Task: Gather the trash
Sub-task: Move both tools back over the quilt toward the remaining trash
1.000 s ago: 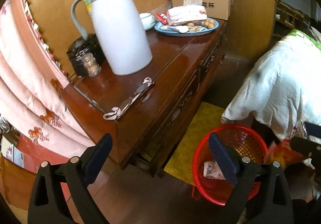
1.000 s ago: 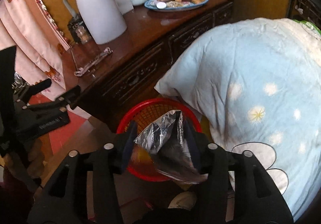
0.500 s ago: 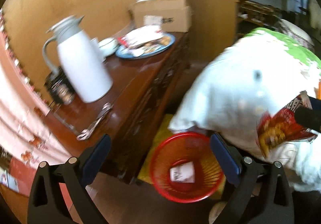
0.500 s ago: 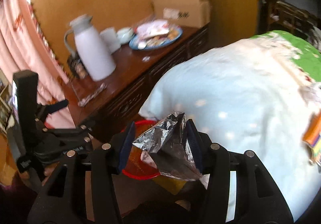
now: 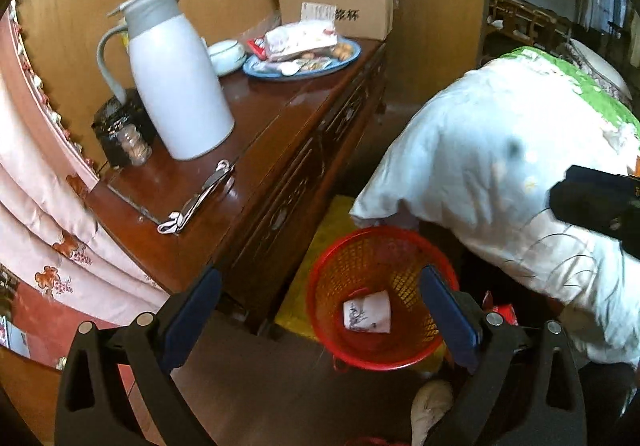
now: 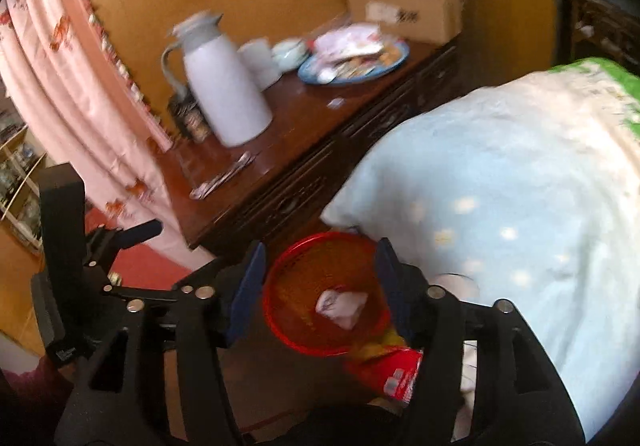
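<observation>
Snack wrapper (image 6: pixel 386 368) now out of the wide-spread right fingers (image 6: pixel 256 266), below them beside red basket (image 6: pixel 280 310).

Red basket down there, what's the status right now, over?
Both jaws wide, empty. Red basket on floor, paper cup inside. Red snack wrapper falling at its rim, not inside yet. Quilt overhangs far edge.

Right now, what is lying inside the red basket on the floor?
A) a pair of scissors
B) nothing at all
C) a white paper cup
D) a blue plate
C: a white paper cup lies on its side at the bottom of the red basket.
</observation>
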A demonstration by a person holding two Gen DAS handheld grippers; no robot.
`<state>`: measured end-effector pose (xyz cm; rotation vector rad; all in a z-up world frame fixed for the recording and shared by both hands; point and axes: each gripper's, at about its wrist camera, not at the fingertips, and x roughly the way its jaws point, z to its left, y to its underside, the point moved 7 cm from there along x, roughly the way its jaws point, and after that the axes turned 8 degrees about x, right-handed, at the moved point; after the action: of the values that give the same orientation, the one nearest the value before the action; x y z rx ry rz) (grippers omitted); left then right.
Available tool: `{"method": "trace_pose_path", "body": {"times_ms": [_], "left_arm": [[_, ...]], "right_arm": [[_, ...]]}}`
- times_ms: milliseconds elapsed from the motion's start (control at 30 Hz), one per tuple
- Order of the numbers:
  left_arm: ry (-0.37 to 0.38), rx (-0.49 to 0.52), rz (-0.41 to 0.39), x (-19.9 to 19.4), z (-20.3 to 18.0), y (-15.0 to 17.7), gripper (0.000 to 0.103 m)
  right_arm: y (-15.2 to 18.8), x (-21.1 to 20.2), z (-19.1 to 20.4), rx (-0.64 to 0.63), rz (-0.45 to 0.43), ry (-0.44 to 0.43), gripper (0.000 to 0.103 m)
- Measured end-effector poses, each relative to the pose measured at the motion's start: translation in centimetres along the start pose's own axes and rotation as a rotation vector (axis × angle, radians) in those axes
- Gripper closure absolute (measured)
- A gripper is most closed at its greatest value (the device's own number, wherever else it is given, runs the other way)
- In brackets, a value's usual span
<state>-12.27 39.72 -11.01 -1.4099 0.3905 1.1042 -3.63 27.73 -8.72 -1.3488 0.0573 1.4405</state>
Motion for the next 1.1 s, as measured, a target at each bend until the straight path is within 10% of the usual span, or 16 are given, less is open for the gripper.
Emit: {"method": "trace_pose_path", "body": {"times_ms": [467,1100], "left_arm": [[0.063,0.043,0.005,2.9,-1.7,-0.1,0.006],[0.252,0.298,-0.099,-3.6,-20.7,-6.4,0.006]], "right_arm": [[-0.9,-4.3,-5.0,0.041,-0.099,0.169,0.046],[6.6,-23.7,-22.9,0.322,-0.351,0.460,0.036]]}}
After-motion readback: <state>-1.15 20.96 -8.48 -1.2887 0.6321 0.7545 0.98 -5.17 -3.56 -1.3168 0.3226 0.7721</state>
